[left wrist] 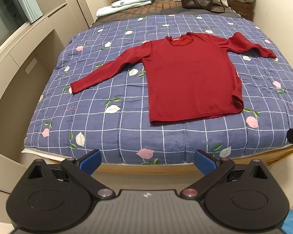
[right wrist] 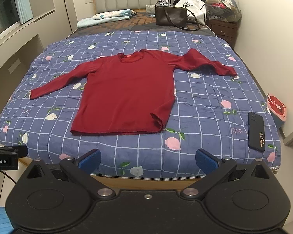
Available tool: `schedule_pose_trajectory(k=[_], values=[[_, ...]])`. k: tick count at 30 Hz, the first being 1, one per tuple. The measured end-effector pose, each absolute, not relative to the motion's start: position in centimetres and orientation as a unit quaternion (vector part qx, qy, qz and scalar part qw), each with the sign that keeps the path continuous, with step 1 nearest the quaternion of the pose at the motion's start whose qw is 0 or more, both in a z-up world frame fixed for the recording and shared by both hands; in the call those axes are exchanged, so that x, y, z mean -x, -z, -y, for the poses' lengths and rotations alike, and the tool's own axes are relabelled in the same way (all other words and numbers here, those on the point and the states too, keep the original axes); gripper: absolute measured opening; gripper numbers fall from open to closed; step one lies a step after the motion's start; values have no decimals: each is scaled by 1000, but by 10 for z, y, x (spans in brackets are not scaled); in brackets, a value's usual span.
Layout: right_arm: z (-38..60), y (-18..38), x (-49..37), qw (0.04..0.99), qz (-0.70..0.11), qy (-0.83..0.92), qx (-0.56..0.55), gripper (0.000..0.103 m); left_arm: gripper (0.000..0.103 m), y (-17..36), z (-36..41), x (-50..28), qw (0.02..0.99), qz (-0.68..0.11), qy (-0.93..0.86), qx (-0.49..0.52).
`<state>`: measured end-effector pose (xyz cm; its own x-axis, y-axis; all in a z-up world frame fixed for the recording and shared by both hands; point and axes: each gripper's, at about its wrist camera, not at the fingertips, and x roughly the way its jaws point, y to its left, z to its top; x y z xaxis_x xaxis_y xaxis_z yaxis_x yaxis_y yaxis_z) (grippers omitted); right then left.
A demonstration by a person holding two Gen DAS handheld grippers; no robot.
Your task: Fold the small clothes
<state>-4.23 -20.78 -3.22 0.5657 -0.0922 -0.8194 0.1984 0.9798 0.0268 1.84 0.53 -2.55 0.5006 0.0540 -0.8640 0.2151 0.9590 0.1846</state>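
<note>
Nearest the viewer, the left claw and the right claw are held level at the foot of the bed, aimed forward over its edge; both are spread wide with nothing between their blue ribbed pads. Just beyond, a blue quilted bedspread with a white grid and pink and white flowers covers the mattress. A dark phone in a case lies near the right edge. In the middle of the quilt, a dark red long-sleeved knit top is laid flat, neckline away, 2 sleeves spread outward, the right one bent and rumpled, the right hem corner curled over. It is judged light, limp and easily bunched; the cuffs and hem corners look the best places to pinch. Farther off, a brown leather shoulder bag rests near the headboard.
</note>
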Motion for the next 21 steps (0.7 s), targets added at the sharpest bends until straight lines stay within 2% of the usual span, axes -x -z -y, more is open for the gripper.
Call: schedule_pose_trajectory(k=[12, 21], values=[[231, 44, 11, 876, -465, 98, -79, 103, 103, 37, 15, -57, 843, -514, 61, -147], [305, 76, -49, 873, -460, 119, -109, 103, 103, 67, 80, -122, 822, -546, 75, -147]])
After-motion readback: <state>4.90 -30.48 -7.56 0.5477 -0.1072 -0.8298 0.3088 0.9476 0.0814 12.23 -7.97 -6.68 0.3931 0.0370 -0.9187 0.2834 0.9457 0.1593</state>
